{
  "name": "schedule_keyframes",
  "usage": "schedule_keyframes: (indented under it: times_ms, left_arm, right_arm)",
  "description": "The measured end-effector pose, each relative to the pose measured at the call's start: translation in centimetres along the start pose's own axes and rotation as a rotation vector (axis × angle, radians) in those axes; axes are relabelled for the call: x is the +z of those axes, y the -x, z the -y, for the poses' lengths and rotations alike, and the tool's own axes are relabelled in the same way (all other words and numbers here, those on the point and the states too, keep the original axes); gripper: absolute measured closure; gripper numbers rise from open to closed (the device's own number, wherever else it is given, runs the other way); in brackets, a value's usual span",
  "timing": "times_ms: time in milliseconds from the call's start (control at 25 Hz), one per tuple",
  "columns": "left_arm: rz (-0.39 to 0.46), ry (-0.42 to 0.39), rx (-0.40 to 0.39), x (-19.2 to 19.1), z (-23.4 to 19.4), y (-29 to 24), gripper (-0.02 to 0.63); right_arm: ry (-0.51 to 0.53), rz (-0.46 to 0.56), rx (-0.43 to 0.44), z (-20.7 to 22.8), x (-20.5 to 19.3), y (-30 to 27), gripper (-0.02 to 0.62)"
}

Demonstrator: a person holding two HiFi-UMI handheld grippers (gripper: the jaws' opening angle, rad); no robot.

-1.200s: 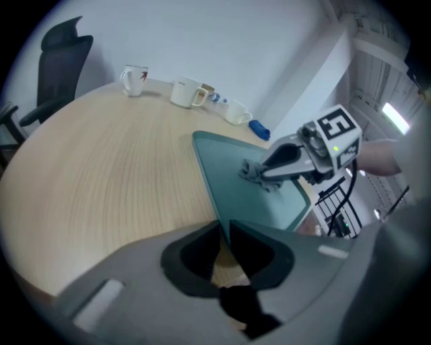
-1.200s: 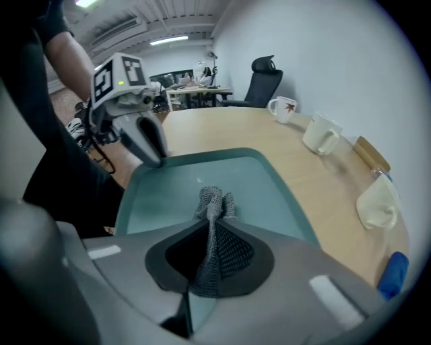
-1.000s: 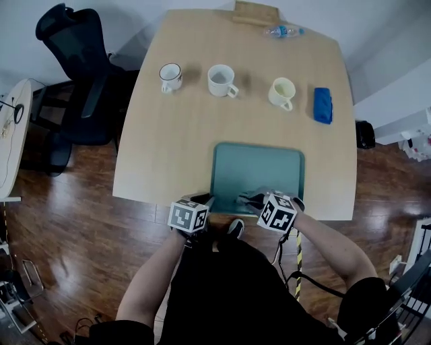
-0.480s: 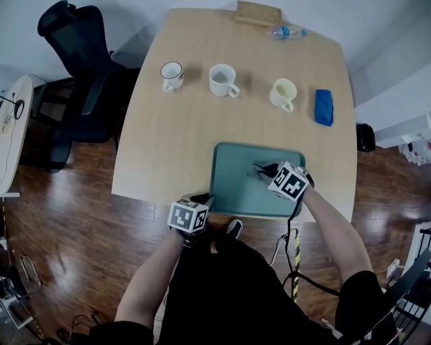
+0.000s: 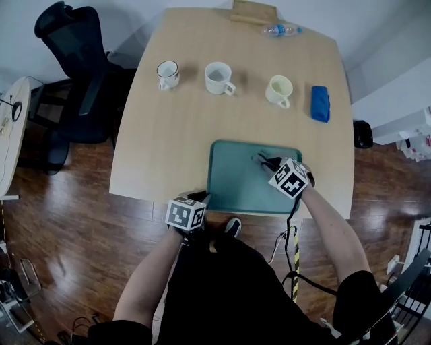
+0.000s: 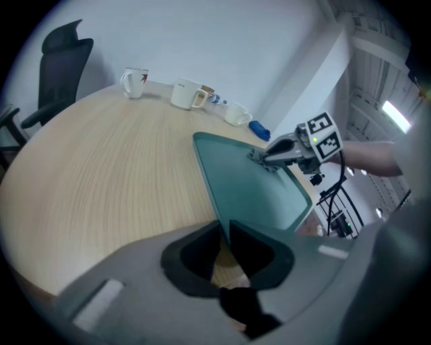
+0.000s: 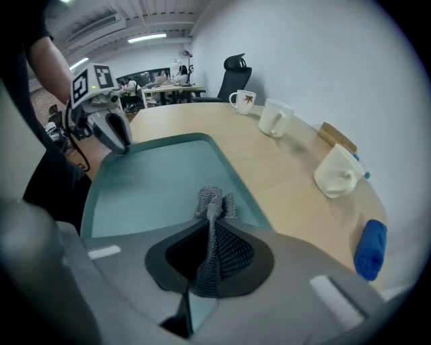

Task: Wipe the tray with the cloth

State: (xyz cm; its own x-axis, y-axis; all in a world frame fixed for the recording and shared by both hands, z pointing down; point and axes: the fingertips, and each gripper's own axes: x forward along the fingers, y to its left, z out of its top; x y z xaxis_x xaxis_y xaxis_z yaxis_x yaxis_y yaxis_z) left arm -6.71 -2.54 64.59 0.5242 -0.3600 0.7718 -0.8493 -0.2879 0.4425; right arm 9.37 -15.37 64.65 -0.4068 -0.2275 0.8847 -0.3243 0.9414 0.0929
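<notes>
A teal tray (image 5: 236, 176) lies at the table's near edge. My left gripper (image 5: 204, 197) is shut on the tray's near left corner; in the left gripper view the rim (image 6: 219, 215) runs straight between the jaws (image 6: 223, 232). My right gripper (image 5: 266, 162) is over the tray's far right part, shut on a grey mesh cloth (image 5: 258, 158). In the right gripper view the cloth (image 7: 212, 202) sticks out past the jaws (image 7: 210, 232) and rests on the tray floor (image 7: 155, 182). The left gripper (image 7: 111, 131) shows at the tray's other end.
Beyond the tray stand three mugs: one white with a dark rim (image 5: 168, 73), one white (image 5: 217, 77), one cream (image 5: 279, 90). A blue folded thing (image 5: 320, 103) lies at the far right. A water bottle (image 5: 281, 29) and a wooden block (image 5: 254, 12) sit at the far edge. An office chair (image 5: 67, 34) stands left.
My right gripper has dragged the cloth from the tray's near edge up to its far right part. The left gripper has stayed on the tray's corner.
</notes>
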Motion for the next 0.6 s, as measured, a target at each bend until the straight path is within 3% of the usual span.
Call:
schedule_keyframes:
  times_ms: [400, 520, 600]
  left_arm:
    - [-0.004, 0.004, -0.001, 0.1, -0.1, 0.1, 0.555]
    - [-0.01, 0.0, 0.008, 0.1, -0.3, 0.3, 0.557]
    - [-0.012, -0.003, 0.014, 0.1, -0.2, 0.2, 0.557]
  right_arm:
    - [0.094, -0.017, 0.291, -13.7, -5.1, 4.6, 0.569]
    - [0.122, -0.022, 0.313, -13.9, -5.7, 4.8, 0.569]
    - [0.121, -0.023, 0.28, -11.9, -5.9, 4.4, 0.569]
